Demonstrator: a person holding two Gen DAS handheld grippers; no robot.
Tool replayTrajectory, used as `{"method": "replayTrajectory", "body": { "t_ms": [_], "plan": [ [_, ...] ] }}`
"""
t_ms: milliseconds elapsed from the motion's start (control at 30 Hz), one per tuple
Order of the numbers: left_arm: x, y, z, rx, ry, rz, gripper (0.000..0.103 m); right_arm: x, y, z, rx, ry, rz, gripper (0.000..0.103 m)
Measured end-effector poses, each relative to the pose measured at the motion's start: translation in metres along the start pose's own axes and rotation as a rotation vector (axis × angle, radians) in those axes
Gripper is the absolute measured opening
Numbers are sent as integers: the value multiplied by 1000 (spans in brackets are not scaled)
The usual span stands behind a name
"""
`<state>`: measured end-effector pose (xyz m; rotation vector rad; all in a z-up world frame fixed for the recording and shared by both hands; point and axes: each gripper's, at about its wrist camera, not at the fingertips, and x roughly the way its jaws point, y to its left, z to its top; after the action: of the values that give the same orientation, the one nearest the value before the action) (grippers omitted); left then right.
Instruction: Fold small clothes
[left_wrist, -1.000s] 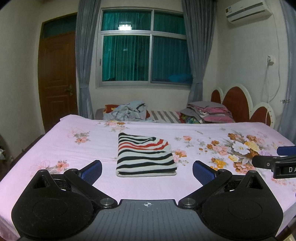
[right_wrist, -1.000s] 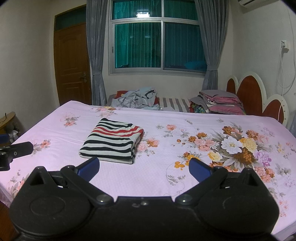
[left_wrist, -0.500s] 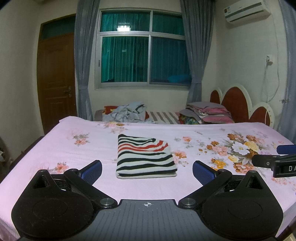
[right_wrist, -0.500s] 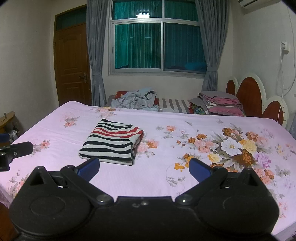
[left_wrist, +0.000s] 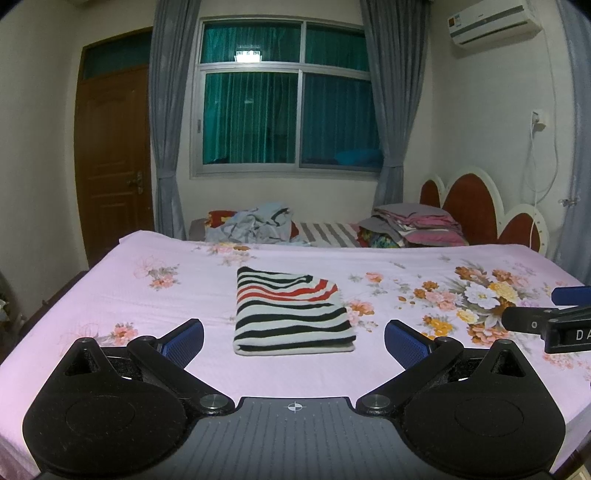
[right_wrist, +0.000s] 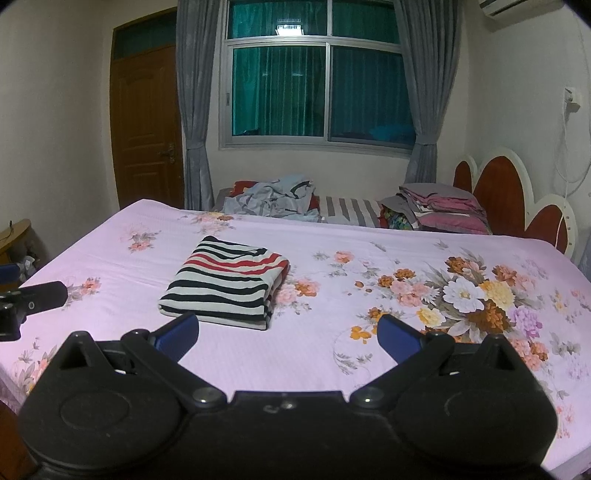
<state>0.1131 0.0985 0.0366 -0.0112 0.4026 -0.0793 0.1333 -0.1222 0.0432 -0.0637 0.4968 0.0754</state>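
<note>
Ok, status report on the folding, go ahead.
Left gripper open, empty. Right gripper open, empty. Striped garment folded flat on bed. Nothing in the way.

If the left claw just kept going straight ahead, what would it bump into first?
Probably the folded black, white and red striped garment, lying on the pink floral bedsheet straight ahead of the open left claw. Nothing else shows between them, though depth is hard to judge.
</note>
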Motion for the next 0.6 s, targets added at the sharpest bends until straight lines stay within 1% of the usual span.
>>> {"method": "replayTrajectory", "body": {
  "t_ms": [600],
  "plan": [
    [-3,-3,0,18,-12,-6,103,-1,-1,0,-8,-5,3,103]
  ]
}}
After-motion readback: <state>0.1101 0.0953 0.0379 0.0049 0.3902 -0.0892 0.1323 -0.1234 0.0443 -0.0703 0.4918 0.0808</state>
